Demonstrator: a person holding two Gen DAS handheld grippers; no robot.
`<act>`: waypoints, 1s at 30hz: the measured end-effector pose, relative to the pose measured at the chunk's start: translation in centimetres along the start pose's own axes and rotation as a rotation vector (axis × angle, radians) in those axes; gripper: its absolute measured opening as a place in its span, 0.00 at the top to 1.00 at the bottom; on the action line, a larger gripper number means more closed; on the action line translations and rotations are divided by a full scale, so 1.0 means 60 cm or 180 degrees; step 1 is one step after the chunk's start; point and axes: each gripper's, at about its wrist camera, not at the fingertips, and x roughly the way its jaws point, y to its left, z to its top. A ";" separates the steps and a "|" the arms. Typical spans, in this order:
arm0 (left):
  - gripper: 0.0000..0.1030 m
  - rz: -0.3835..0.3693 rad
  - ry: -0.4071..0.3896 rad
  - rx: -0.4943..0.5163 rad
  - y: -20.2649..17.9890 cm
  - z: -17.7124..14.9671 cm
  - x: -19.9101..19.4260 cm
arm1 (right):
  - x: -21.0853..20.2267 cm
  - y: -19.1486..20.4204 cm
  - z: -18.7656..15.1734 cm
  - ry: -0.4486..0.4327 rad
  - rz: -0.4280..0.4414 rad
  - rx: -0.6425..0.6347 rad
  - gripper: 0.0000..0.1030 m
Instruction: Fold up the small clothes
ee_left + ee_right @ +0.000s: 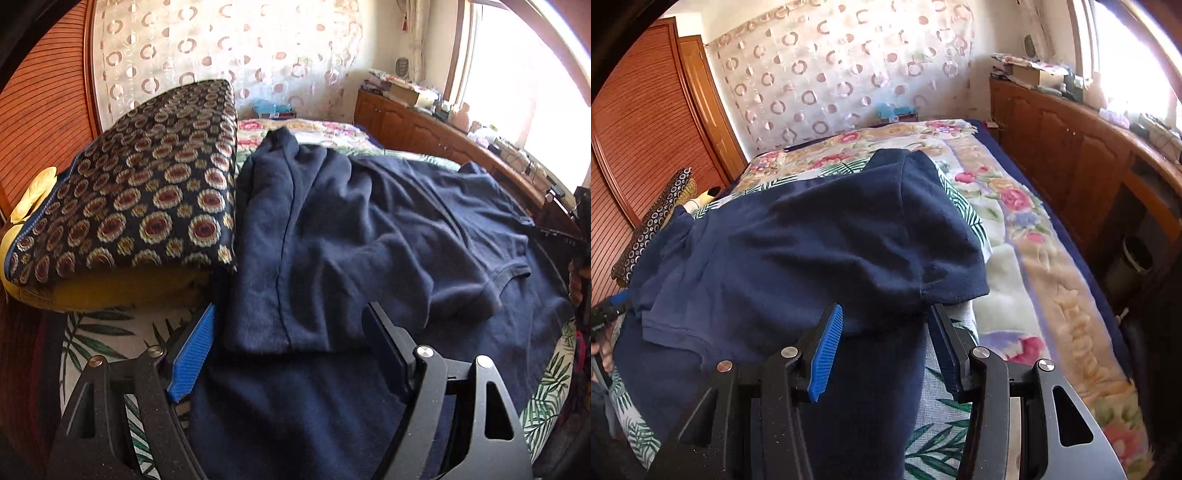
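With both the left gripper (291,338) and right gripper (886,332) open over the navy shirt (369,221), we should flatten the fold (sleeves tucked) before regripping the near hem.

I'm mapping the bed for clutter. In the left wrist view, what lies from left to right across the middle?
Patterned cushion → folded navy shirt → wooden cabinet.
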 end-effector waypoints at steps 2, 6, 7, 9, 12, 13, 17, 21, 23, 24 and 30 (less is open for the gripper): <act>0.22 0.0020 0.0042 0.0005 -0.004 0.000 0.009 | 0.005 -0.002 0.000 0.0049 0.0009 0.0047 0.51; 0.22 0.0084 0.0198 0.0078 -0.010 0.001 0.024 | 0.030 0.003 0.002 0.0180 -0.0069 0.0076 0.51; 0.22 0.0124 0.0205 0.0109 -0.014 0.002 0.026 | 0.031 0.005 0.007 0.0181 -0.0091 0.0073 0.51; 0.21 0.0179 0.0228 0.0159 -0.019 0.002 0.029 | 0.037 0.009 0.015 0.0178 -0.0108 0.0046 0.51; 0.15 0.0189 0.0268 0.0225 -0.026 0.002 0.034 | 0.044 0.016 0.029 0.0150 -0.0152 -0.0023 0.51; 0.14 0.0192 0.0268 0.0226 -0.027 0.002 0.034 | 0.047 0.018 0.033 0.0142 -0.0175 -0.0050 0.51; 0.11 0.0167 0.0297 0.0171 -0.023 0.005 0.039 | 0.054 0.028 0.044 0.0070 -0.0192 -0.0141 0.70; 0.11 0.0171 0.0291 0.0183 -0.023 0.003 0.037 | 0.068 0.032 0.038 0.0093 -0.0198 -0.0165 0.71; 0.11 0.0152 0.0281 0.0173 -0.020 0.000 0.034 | 0.074 0.032 0.034 0.0117 -0.0237 -0.0195 0.71; 0.12 0.0143 0.0254 0.0150 -0.017 -0.001 0.029 | 0.075 0.033 0.030 0.0092 -0.0256 -0.0221 0.71; 0.41 0.0014 0.0094 -0.0179 0.024 -0.010 -0.003 | 0.077 0.034 0.028 0.0081 -0.0266 -0.0236 0.71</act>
